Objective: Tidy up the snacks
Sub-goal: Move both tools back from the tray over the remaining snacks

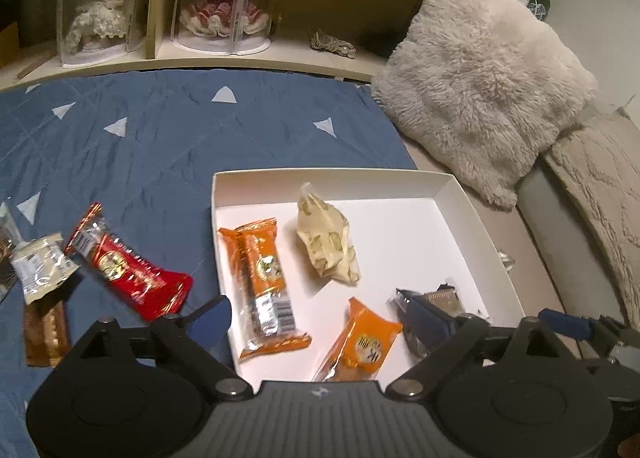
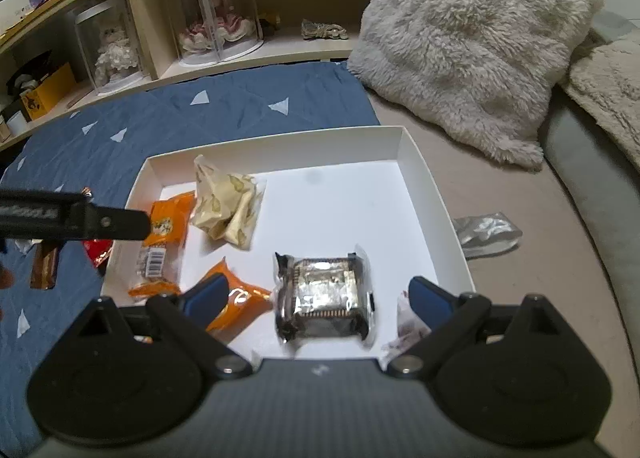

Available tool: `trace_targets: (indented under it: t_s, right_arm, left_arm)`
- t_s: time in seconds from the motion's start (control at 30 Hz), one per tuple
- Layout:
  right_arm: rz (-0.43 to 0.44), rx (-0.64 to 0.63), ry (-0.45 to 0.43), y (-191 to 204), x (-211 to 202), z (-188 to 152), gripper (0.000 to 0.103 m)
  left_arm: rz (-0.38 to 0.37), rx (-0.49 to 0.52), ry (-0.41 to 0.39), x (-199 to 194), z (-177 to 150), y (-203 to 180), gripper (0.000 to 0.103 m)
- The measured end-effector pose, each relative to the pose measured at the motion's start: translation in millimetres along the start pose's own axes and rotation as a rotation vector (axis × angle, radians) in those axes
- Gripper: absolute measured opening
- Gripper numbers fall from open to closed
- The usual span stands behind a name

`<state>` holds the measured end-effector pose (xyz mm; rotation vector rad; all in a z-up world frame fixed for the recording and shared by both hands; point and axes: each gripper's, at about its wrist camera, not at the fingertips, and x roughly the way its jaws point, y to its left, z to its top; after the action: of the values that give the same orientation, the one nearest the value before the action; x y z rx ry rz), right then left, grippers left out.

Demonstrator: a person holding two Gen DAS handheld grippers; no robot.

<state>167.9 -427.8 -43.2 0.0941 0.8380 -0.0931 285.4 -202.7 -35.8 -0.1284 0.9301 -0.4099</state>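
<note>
A white tray (image 1: 486, 226) is seen on the bed, half on a blue quilt (image 1: 160, 138), with a fluffy cushion (image 1: 480, 70) behind it and a silver wrapper (image 2: 486, 232) just beside its right wall. Outside it, on the quilt, a red snack pack (image 1: 128, 264) and a white packet (image 1: 42, 268) are left lying. The left gripper (image 1: 320, 318) is held with jaws spread wide, nothing pinched; two orange bars (image 1: 264, 278) lie in the tray below them. The right gripper (image 2: 316, 298) is likewise spread, with a dark foil pack (image 2: 324, 296) lying free between its fingers.
</note>
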Motion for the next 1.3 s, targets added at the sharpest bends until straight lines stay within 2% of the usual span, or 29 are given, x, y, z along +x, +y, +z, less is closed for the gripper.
trace_targets:
  t_s: [0.17, 0.3, 0.37, 0.57, 0.8, 1.3]
  right_arm:
    - [0.005, 0.000, -0.006, 3, -8, -7, 0.101]
    - [-0.017, -0.017, -0.020, 9, -16, -12, 0.102]
    - [-0.025, -0.019, -0.033, 12, -20, -13, 0.102]
    - [-0.004, -0.016, -0.069, 24, -33, -12, 0.102]
    - [0.003, -0.049, -0.075, 49, -36, -11, 0.102]
    - [0.094, -0.154, -0.065, 121, -17, -10, 0.102]
  left_arm:
    - [0.011, 0.020, -0.011, -14, -11, 6, 0.103]
    - [0.023, 0.022, -0.037, -26, -20, 15, 0.103]
    - [0.027, 0.024, -0.027, -30, -23, 20, 0.103]
    - [0.075, 0.021, -0.052, -49, -30, 44, 0.103]
    - [0.122, 0.017, -0.067, -71, -34, 74, 0.103]
    - [0.244, -0.053, -0.073, -103, -51, 152, 0.103]
